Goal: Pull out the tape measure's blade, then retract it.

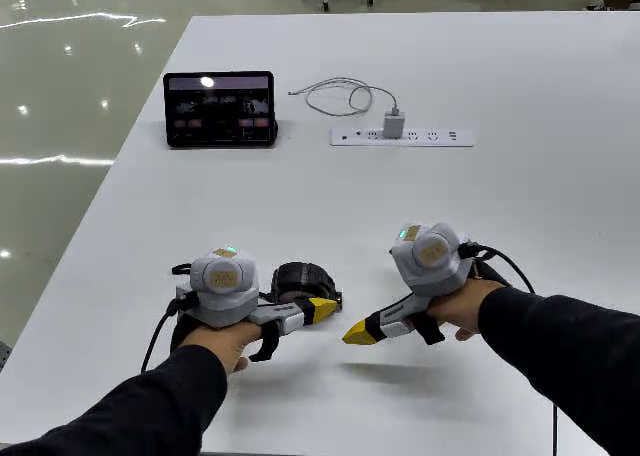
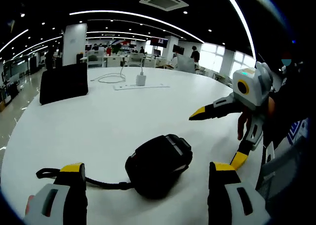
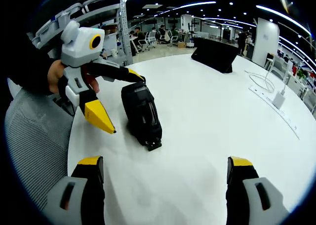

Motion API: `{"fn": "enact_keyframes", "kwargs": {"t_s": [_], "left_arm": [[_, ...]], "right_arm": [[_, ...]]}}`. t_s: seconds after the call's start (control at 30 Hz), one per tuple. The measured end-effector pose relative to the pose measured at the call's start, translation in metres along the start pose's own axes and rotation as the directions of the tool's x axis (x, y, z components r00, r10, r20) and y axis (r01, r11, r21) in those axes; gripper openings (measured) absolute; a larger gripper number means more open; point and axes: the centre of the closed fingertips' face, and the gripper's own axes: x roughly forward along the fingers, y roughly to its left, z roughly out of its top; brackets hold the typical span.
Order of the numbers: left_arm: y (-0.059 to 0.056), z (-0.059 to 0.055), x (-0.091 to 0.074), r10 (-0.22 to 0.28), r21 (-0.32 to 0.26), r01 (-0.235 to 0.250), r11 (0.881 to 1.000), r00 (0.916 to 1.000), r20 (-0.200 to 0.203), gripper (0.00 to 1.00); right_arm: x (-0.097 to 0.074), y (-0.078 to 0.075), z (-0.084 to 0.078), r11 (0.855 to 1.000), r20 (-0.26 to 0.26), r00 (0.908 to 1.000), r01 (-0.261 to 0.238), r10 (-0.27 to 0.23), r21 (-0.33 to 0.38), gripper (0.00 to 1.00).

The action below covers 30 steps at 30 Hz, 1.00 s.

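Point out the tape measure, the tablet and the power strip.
tape measure [image 2: 158, 166], left gripper view, middle of its black case.
tablet [image 1: 220, 108], head view, middle of its screen.
power strip [image 1: 432, 137], head view, right half of its body.

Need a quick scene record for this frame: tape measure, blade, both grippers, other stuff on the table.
item: black tape measure, lying on white table
blade: none drawn out
left gripper: open, tape measure just ahead, not clamped
right gripper: open, holds nothing, aimed toward the tape measure
other: black tablet; white power strip with white charger plugged in
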Motion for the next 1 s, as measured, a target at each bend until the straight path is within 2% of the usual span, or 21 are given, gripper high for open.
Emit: {"fn": "enact_keyframes", "kwargs": {"t_s": [0.13,0.23,0.37,0.47,0.53,0.6,0.73,0.8,0.9,1.0], "left_arm": [[0.004,-0.008,-0.007,-0.018,0.004,0.018,1.0,0.9994,-0.029,1.0],[0.011,-0.009,-0.015,-0.028,0.046,0.029,0.999,0.9993,-0.026,1.0],[0.023,-0.011,-0.028,-0.051,0.029,0.052,0.998,0.9985,-0.022,1.0],[0.024,-0.009,-0.034,-0.078,0.011,0.079,0.997,0.9969,-0.011,1.0],[0.023,-0.01,-0.039,-0.086,0.028,0.087,0.996,0.9961,-0.02,1.0],[0.025,-0.015,-0.043,-0.086,0.035,0.088,0.996,0.9952,-0.046,1.0],[0.034,-0.024,-0.051,-0.085,0.048,0.088,0.995,0.9944,-0.064,1.0],[0.035,-0.025,-0.058,-0.093,0.064,0.096,0.993,0.9939,-0.059,1.0],[0.033,-0.023,-0.072,-0.116,0.061,0.12,0.991,0.9915,-0.058,1.0],[0.033,-0.013,-0.086,-0.131,0.062,0.133,0.989,0.9908,-0.031,1.0]], "right_arm": [[-0.016,-0.009,-0.005,0.998,0.037,0.9984,0.041,-0.042,0.043,1.0],[-0.031,-0.013,-0.009,0.994,0.072,0.9946,0.068,-0.074,0.083,1.0],[-0.053,-0.014,-0.017,0.989,0.114,0.9891,0.079,-0.094,0.129,1.0],[-0.068,-0.015,-0.027,0.988,0.117,0.987,0.097,-0.111,0.12,1.0],[-0.076,-0.011,-0.035,0.988,0.123,0.988,0.076,-0.093,0.137,1.0],[-0.082,-0.009,-0.047,0.989,0.103,0.9901,0.083,-0.096,0.118,1.0],[-0.096,-0.008,-0.059,0.989,0.104,0.9886,0.097,-0.109,0.112,1.0],[-0.104,-0.01,-0.063,0.988,0.106,0.9868,0.111,-0.122,0.106,1.0],[-0.12,-0.014,-0.072,0.985,0.101,0.9835,0.14,-0.15,0.1,1.0],[-0.135,-0.018,-0.078,0.98,0.109,0.9782,0.164,-0.176,0.115,1.0]]}}
